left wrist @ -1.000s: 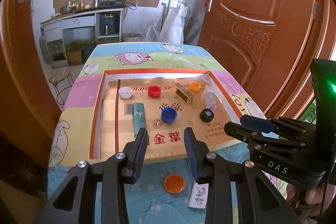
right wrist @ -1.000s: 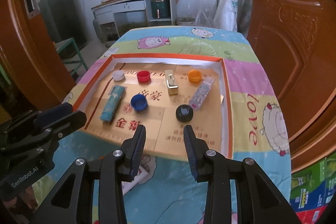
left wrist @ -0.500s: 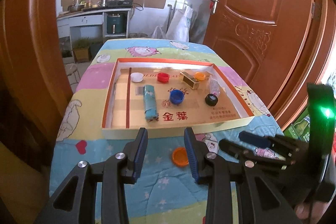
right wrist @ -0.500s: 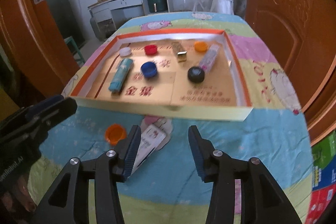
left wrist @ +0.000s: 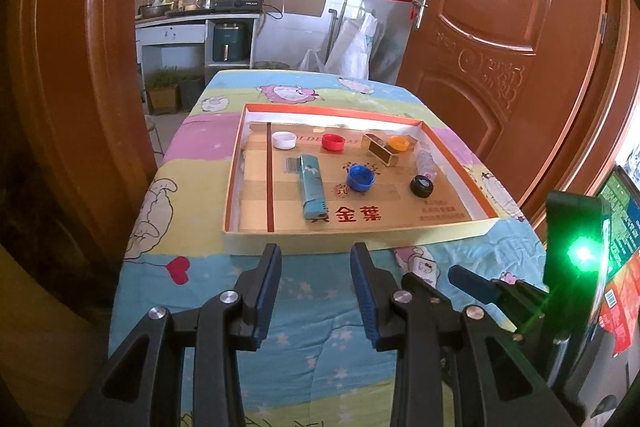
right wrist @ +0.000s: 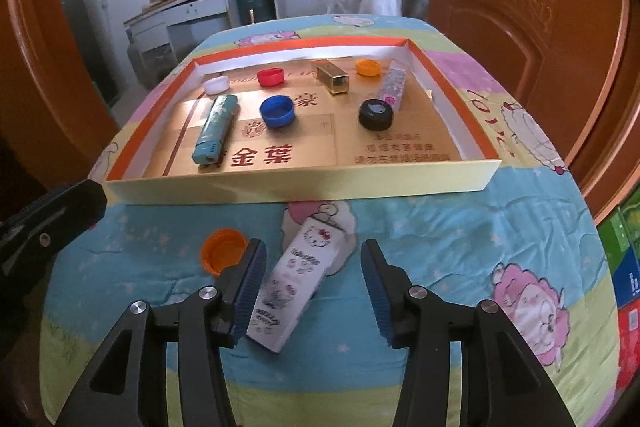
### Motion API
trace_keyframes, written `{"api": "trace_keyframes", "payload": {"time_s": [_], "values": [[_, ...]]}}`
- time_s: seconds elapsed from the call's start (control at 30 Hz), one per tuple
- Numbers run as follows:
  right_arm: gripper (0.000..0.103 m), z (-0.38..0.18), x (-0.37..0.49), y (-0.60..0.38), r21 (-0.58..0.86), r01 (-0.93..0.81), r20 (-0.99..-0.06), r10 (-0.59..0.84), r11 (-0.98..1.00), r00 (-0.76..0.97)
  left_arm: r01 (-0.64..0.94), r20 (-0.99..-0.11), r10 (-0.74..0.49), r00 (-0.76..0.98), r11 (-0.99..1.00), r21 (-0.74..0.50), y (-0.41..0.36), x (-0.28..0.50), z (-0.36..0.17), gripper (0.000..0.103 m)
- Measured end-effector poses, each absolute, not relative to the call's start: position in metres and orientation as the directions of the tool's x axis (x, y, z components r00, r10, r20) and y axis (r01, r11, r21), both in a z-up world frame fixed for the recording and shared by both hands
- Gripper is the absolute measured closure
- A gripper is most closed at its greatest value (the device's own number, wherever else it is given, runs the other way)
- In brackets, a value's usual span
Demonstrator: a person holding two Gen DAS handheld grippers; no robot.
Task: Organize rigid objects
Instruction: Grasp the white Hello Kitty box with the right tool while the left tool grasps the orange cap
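Note:
A shallow cardboard tray [right wrist: 304,183] [left wrist: 360,241] holds a white cap [right wrist: 216,84], red cap [right wrist: 271,76], orange cap [right wrist: 368,67], blue cap [right wrist: 277,111], black cap [right wrist: 375,114], a teal lighter [right wrist: 215,129], a gold box [right wrist: 332,78] and a clear patterned lighter [right wrist: 393,87]. In front of the tray on the cloth lie an orange cap [right wrist: 222,251] and a white cartoon-print lighter [right wrist: 296,277]. My right gripper [right wrist: 312,285] is open, low over the white lighter, which lies between its fingers. My left gripper [left wrist: 316,291] is open and empty, short of the tray's near wall.
The table wears a bright cartoon cloth [right wrist: 500,235]. Wooden doors [left wrist: 500,39] stand close on both sides. A kitchen counter [left wrist: 192,23] is far behind. My right gripper's body [left wrist: 520,299] shows at the lower right of the left wrist view.
Both grippers have pulled back from the tray toward the table's near side. The right gripper has lowered around the white lighter and opened wider.

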State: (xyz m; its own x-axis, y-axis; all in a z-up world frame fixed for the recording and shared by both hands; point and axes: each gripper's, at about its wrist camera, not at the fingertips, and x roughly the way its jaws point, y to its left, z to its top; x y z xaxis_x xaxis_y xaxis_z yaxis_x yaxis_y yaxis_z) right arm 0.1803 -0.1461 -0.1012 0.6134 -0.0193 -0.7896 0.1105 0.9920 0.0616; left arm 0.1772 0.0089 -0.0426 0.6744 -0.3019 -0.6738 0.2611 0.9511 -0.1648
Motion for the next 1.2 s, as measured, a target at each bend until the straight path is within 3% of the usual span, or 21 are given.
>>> {"api": "trace_keyframes", "payload": {"time_s": [0.17,0.37,0.73,1.13,1.2], "values": [[0.053,-0.114,0.18,-0.131,-0.022,0.093,-0.795,-0.074,0.995,0.602,0.255,-0.68,-0.3,0.669,0.952,-0.169,0.014,0.177,-0.048,0.067],[0.074,-0.113,0.175,-0.14,-0.011,0.037,-0.794,-0.032,0.999,0.607,0.29,-0.695,-0.327,0.64,0.941,-0.175,0.009,0.178,-0.053,0.067],[0.075,-0.111,0.145,-0.191,-0.021,0.044,-0.794,-0.044,0.999,0.606,0.444,-0.761,-0.345,0.55,0.892,-0.084,-0.054,0.176,-0.08,0.067],[0.075,-0.112,0.137,-0.2,0.011,0.028,-0.786,-0.009,1.0,0.618,0.426,-0.793,-0.284,0.539,0.904,-0.035,-0.069,0.192,-0.099,0.067],[0.075,-0.112,0.137,-0.2,0.003,0.026,-0.785,-0.014,1.0,0.619,0.415,-0.788,-0.275,0.551,0.91,-0.028,-0.067,0.192,-0.098,0.074]]}}
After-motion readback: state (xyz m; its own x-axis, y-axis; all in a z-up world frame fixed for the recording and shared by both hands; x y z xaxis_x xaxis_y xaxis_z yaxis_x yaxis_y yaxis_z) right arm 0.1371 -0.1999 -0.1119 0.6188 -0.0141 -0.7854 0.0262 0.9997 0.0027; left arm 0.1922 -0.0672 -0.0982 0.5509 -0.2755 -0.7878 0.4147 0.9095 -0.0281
